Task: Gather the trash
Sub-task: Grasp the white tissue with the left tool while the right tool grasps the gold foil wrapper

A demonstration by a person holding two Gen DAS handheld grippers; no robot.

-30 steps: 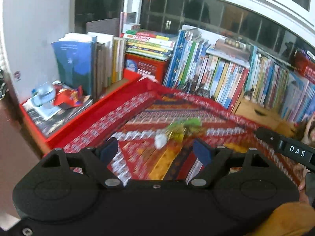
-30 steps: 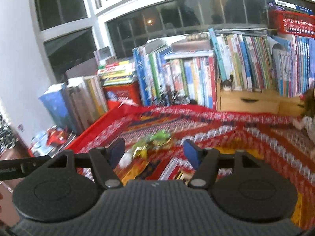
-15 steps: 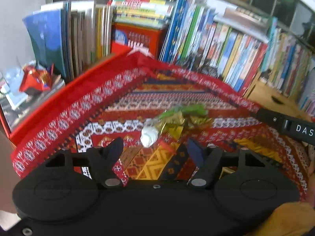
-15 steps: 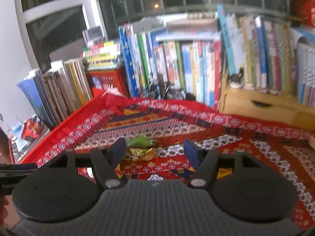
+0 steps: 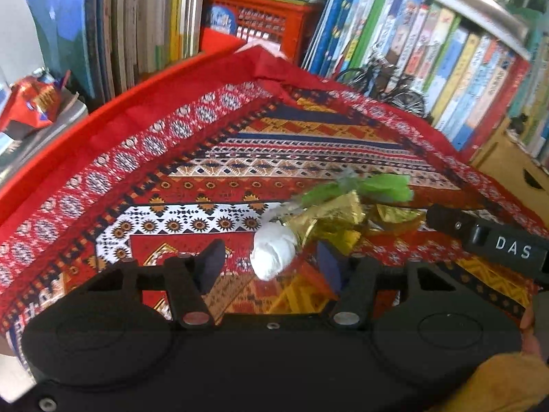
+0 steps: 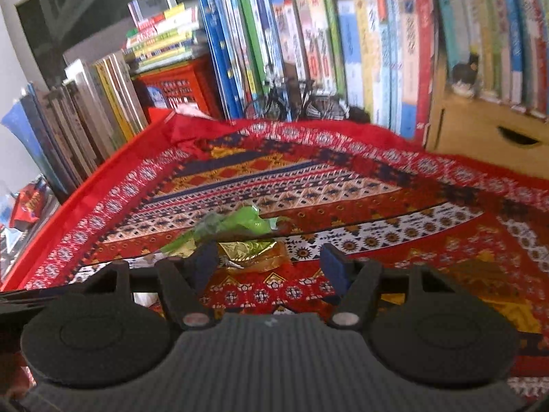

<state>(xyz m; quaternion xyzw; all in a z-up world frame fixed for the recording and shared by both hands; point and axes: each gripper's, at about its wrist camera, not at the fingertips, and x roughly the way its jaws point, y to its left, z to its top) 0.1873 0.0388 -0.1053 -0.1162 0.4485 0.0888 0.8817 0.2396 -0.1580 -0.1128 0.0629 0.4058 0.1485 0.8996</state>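
Note:
On the patterned red cloth [image 5: 192, 158] lies a small pile of trash: a crumpled white paper ball [image 5: 273, 255], gold foil wrappers [image 5: 329, 218] and a green plastic wrapper [image 5: 370, 187]. My left gripper [image 5: 271, 262] is open, its fingers either side of the white ball and just short of it. In the right wrist view the green wrapper [image 6: 236, 225] and gold foil [image 6: 252, 254] lie just beyond my open right gripper [image 6: 271, 264], nearer its left finger. The white ball [image 6: 144, 298] peeks out low, mostly hidden behind that finger.
Rows of upright books [image 5: 429, 44] and a red crate [image 5: 260, 24] line the back. A wooden drawer box [image 6: 490, 140] stands at the right. A red snack packet [image 5: 31, 103] lies on magazines at far left. The other gripper's black body [image 5: 494, 243] reaches in from the right.
Both grippers have dropped and moved forward toward the trash pile, which now looms larger. The white ball now sits between the left gripper's fingers. Both stay open.

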